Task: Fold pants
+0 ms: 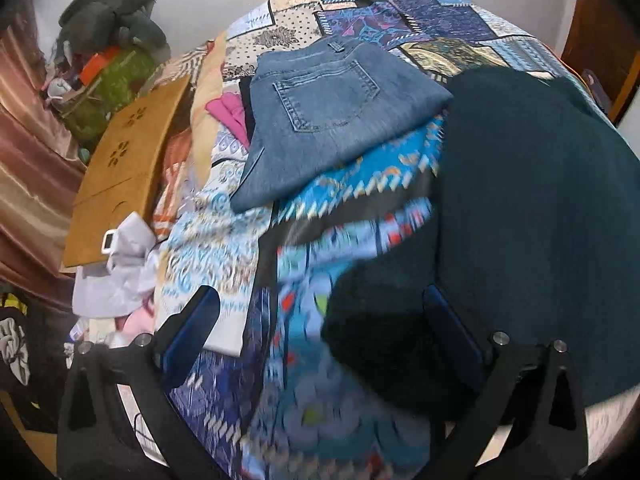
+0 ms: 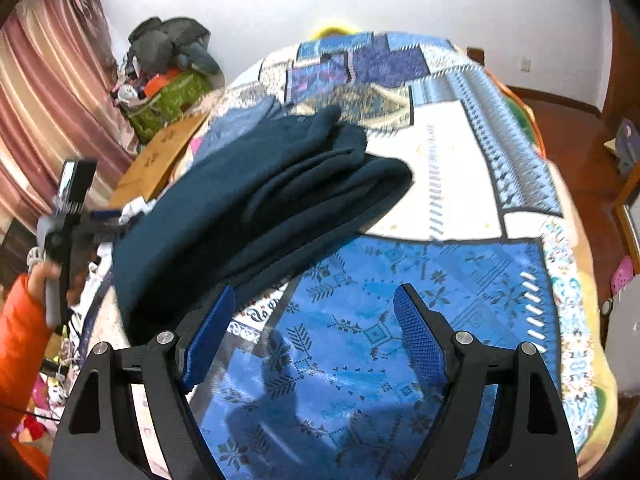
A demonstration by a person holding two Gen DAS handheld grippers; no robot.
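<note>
Dark teal pants (image 2: 256,208) lie folded in layers on the patterned bedspread (image 2: 460,272); they also fill the right of the left wrist view (image 1: 532,208). My left gripper (image 1: 320,312) is open, its right finger (image 1: 452,332) against the pants' near edge, nothing between the jaws. It also shows at the left of the right wrist view (image 2: 72,220). My right gripper (image 2: 316,328) is open and empty above the bedspread, just right of the pants' near edge. Folded blue jeans (image 1: 324,112) lie beyond.
A brown cardboard box (image 1: 120,168) and loose pale clothes (image 1: 120,272) lie at the bed's left edge. A green bag with dark clothes piled on it (image 1: 108,60) stands by the pink curtain (image 2: 48,92). Wooden floor (image 2: 576,136) lies right of the bed.
</note>
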